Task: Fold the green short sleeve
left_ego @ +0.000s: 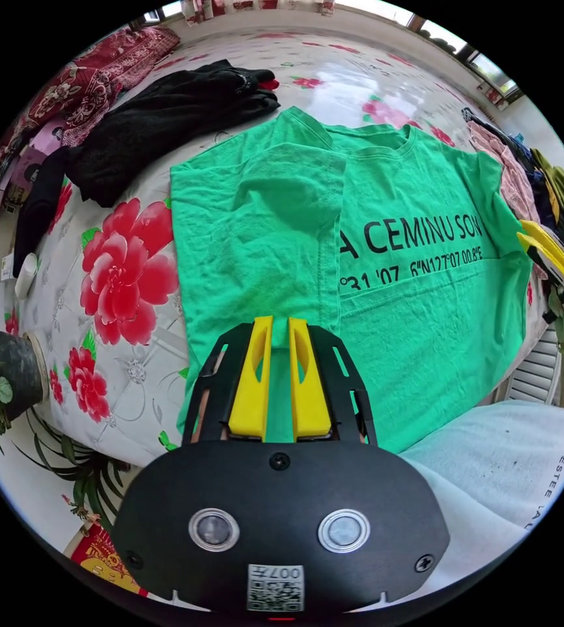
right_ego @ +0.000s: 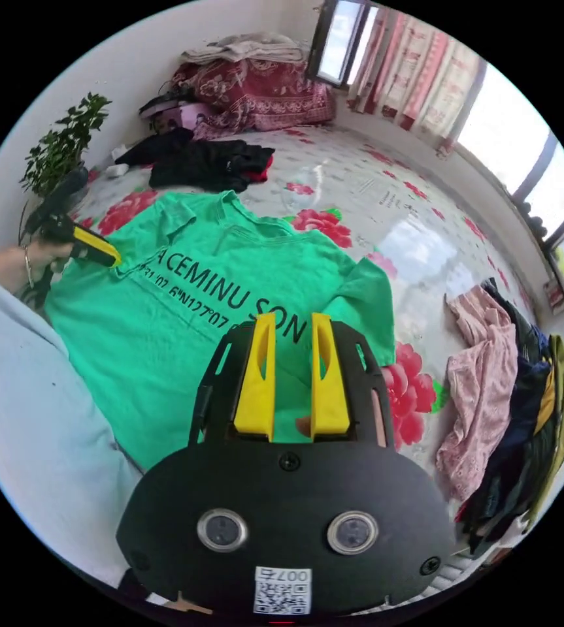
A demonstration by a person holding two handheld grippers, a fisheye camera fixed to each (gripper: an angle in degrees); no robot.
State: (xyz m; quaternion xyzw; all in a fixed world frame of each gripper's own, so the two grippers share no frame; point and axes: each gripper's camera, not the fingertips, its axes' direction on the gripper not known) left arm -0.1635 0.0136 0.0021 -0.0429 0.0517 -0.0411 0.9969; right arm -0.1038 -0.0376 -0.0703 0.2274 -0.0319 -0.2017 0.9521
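The green short-sleeve shirt (left_ego: 425,313) lies print-up on a flowered bed cover (left_ego: 125,372). One side with its sleeve is folded inward over the chest (left_ego: 262,222), covering the start of the black lettering. My left gripper (left_ego: 280,321) hovers over the folded part near the hem, jaws a little apart with nothing between them. In the right gripper view the shirt (right_ego: 164,326) still has its other sleeve (right_ego: 366,294) spread flat. My right gripper (right_ego: 293,319) is open above the shirt's lower part near that sleeve. Each gripper shows in the other's view, the right gripper (left_ego: 546,251) and the left gripper (right_ego: 92,245).
Black clothes (left_ego: 164,117) and a red patterned blanket (left_ego: 92,78) lie beyond the shirt. A potted plant (left_ego: 0,379) stands by the bed's edge. A pile of mixed clothes (right_ego: 510,405) sits beside the spread sleeve. The person's white top (left_ego: 510,457) is close by.
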